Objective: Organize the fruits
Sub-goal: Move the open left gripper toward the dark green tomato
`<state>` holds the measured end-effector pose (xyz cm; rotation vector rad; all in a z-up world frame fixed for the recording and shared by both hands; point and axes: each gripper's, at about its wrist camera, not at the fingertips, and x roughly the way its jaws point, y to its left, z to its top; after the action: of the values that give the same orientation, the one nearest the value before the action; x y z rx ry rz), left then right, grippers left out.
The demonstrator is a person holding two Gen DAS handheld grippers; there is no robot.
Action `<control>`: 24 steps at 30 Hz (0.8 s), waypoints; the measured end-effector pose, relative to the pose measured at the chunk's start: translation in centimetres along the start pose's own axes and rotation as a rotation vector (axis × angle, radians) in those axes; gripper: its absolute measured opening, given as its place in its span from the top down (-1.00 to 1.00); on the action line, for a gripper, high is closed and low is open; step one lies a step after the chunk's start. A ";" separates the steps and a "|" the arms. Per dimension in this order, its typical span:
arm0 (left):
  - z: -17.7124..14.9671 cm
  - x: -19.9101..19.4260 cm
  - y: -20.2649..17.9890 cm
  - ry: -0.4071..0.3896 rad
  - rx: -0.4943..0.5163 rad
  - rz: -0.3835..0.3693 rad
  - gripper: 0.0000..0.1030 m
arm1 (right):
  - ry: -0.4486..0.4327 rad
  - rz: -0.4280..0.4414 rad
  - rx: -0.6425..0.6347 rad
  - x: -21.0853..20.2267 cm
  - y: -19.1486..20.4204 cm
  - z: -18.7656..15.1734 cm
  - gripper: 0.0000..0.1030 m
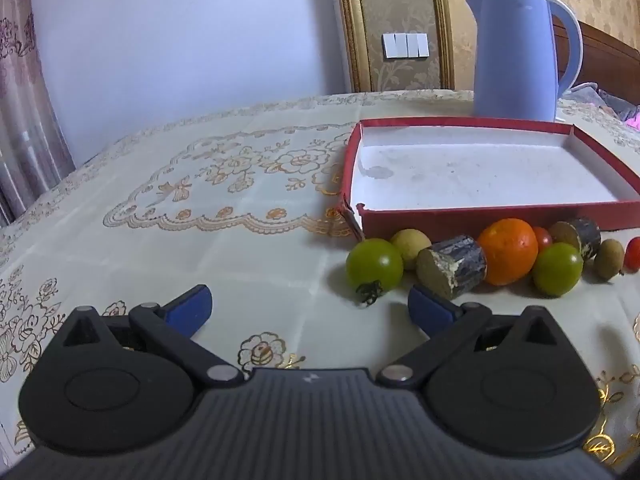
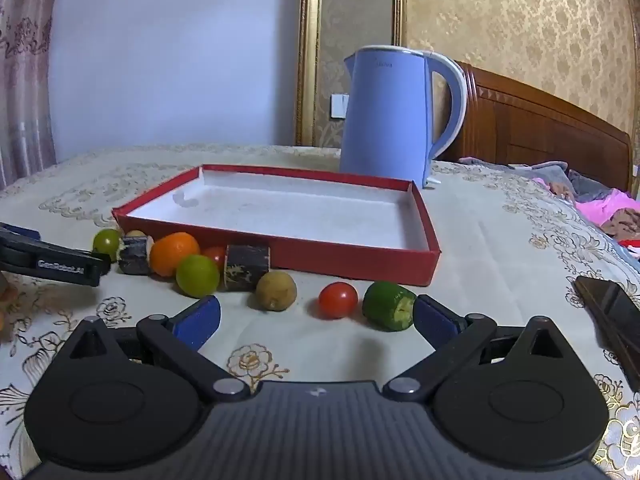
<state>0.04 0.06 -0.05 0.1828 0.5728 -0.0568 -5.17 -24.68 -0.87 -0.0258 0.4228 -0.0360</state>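
Floral tablecloth (image 1: 248, 168) covers the table where our red box (image 2: 352, 258) sits empty before a blue kettle (image 2: 386, 116). Along the box's near edge lie green tomatoes (image 1: 375, 263), an orange (image 1: 507, 251), sugarcane pieces (image 1: 454, 266) and a red tomato (image 2: 338, 299). We hold our left gripper (image 1: 310, 312) and right gripper (image 2: 316, 318) spread wide, gripping nothing.

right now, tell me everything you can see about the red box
The red box is a shallow rectangular tray, seemingly cardboard, red outside and white inside, with faint stains on its floor. It is empty and lies flat on the tablecloth, in front of the kettle. Its near left corner is torn open. The fruits line its front wall; several look to touch it.
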 end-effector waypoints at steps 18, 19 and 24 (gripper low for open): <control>-0.4 0.3 1.1 0.010 -0.042 -0.062 -1.00 | 0.068 -0.003 0.086 1.1 -1.0 -0.4 -1.00; -0.4 0.3 1.1 0.005 -0.040 -0.060 -1.00 | 0.070 -0.001 0.089 1.1 -1.1 -0.4 -1.00; -0.3 0.1 1.2 0.003 -0.039 -0.062 -1.00 | 0.083 0.017 0.104 1.3 -1.3 -0.5 -1.00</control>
<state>0.08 1.27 -0.12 0.1269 0.5824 -0.1055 -4.17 -25.99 -1.82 0.0819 0.5035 -0.0427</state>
